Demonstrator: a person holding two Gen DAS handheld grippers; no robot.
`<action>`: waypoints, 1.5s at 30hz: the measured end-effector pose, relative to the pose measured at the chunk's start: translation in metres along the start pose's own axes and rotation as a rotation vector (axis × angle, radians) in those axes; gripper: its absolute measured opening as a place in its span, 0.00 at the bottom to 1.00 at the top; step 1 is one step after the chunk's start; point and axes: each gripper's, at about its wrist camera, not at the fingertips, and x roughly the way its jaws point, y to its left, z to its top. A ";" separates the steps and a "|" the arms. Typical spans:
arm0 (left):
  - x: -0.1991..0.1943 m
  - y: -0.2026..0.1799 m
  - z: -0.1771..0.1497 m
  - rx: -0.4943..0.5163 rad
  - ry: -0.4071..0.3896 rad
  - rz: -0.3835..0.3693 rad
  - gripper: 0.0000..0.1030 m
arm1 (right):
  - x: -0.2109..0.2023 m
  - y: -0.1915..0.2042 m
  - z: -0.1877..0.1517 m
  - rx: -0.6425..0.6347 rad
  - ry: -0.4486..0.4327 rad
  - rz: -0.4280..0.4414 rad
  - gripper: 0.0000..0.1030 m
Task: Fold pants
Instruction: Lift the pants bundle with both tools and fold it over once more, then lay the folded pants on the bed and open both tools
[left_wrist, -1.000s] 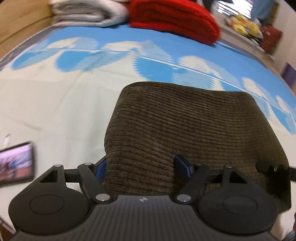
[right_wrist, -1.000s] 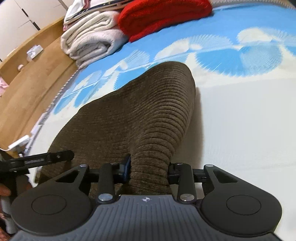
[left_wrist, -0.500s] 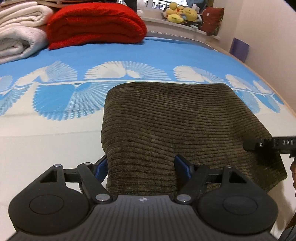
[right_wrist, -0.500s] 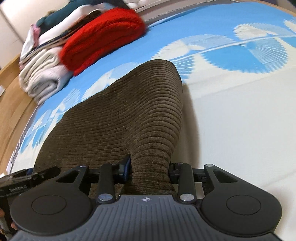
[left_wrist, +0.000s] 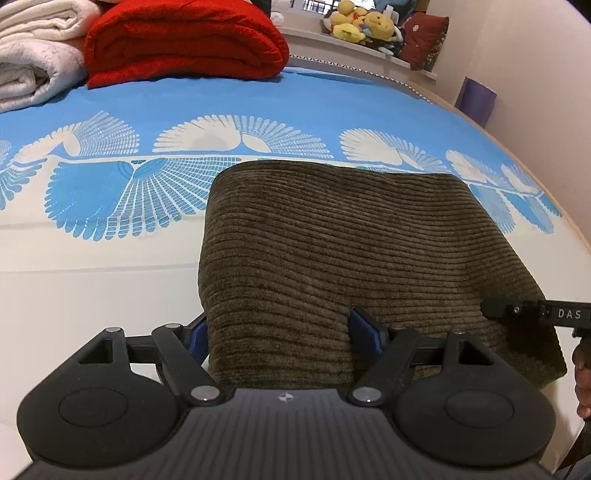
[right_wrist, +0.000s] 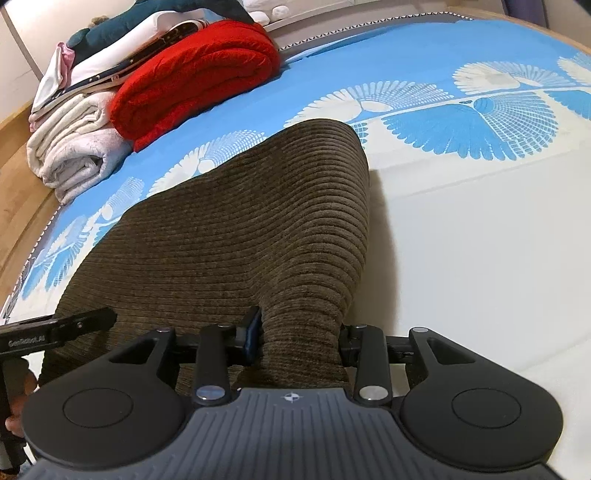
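Now, left tongs (left_wrist: 279, 328) wide, right tongs (right_wrist: 295, 332) narrower, both gripping pants (left_wrist: 332, 251) near edge.

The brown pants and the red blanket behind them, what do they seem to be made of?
The brown pants look like corduroy: soft, matte, with even raised ribs running across. The red blanket looks like plush fleece or terry, thick and fuzzy with rounded folds; the exact fibre cannot be told.
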 end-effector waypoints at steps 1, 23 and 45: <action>0.001 0.001 0.000 -0.003 0.000 0.000 0.79 | 0.000 0.001 0.000 -0.004 0.001 -0.005 0.38; -0.019 -0.024 -0.050 0.233 -0.065 0.155 1.00 | -0.016 0.093 -0.070 -0.625 -0.005 -0.228 0.58; -0.116 -0.042 -0.114 0.220 0.012 0.055 1.00 | -0.103 0.106 -0.121 -0.486 -0.090 -0.179 0.93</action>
